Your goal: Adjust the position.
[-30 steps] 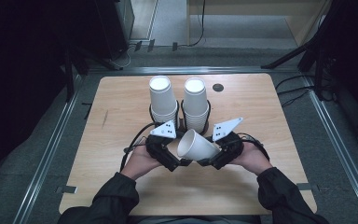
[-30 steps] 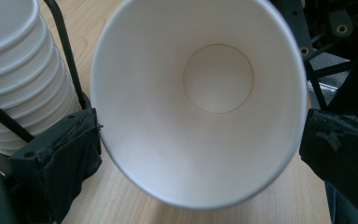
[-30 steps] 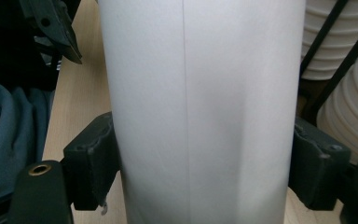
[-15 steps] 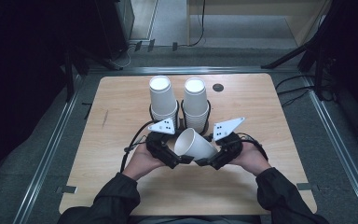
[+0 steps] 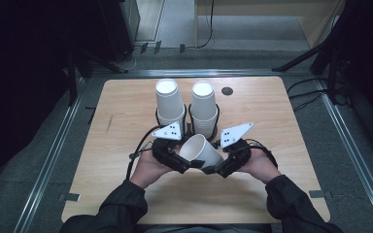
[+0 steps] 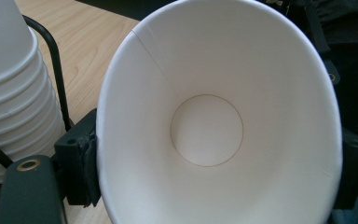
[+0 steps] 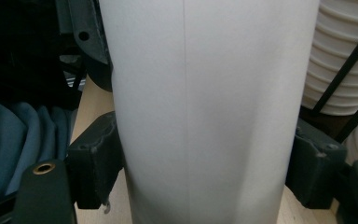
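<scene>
Two cup stacks (image 5: pixel 187 109) behind held cup (image 5: pixel 200 151)

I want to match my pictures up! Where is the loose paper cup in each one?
High view: paper cup tipped between both grippers, centre.
Left gripper view: its open mouth faces the camera.
Right gripper view: its outer wall, centre.
Shared landmark: right cup stack.

A light wooden table (image 5: pixel 126 121) stands on grey carpet (image 5: pixel 359 145), flanked by 2 metal rails (image 5: pixel 48 160). Black cables (image 5: pixel 209 29) trail behind; the left side is dark.
</scene>
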Available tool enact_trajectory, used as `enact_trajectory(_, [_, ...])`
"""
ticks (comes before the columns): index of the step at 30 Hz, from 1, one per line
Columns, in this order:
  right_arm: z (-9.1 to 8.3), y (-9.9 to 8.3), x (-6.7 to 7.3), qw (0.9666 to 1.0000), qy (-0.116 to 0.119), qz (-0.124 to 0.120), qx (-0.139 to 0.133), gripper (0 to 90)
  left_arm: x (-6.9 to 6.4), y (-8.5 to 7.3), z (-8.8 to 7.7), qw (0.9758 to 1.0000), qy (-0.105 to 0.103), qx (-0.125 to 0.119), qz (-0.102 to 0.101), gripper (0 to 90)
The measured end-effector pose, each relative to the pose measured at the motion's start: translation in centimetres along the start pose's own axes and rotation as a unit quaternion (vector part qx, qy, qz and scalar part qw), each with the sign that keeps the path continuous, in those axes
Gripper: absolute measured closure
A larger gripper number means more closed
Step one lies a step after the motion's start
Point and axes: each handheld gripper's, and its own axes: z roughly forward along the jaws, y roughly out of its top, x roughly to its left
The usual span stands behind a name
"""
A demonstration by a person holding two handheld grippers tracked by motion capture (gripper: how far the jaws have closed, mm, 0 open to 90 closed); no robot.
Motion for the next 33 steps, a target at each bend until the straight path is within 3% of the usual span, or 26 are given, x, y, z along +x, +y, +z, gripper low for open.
enact_trajectory(10, [0.3, 0.0, 0.0, 0.9999, 0.000, 0.005, 0.014, 22.0, -0.1, 0.2, 0.2, 0.9998, 0.004, 0.019, 0.003, 16.2])
enact_trajectory(20, [0.2, 0.0, 0.0, 0.9993, -0.012, 0.028, 0.020, 17.6, 0.3, 0.2, -0.2, 0.9993, 0.003, 0.036, -0.004, 16.2])
enact_trajectory(33, [-0.6, -0.4, -0.1, 0.9984, -0.024, 0.038, 0.033, 18.4, 0.5, 0.1, -0.4, 0.9980, 0.017, 0.061, 0.010, 16.1])
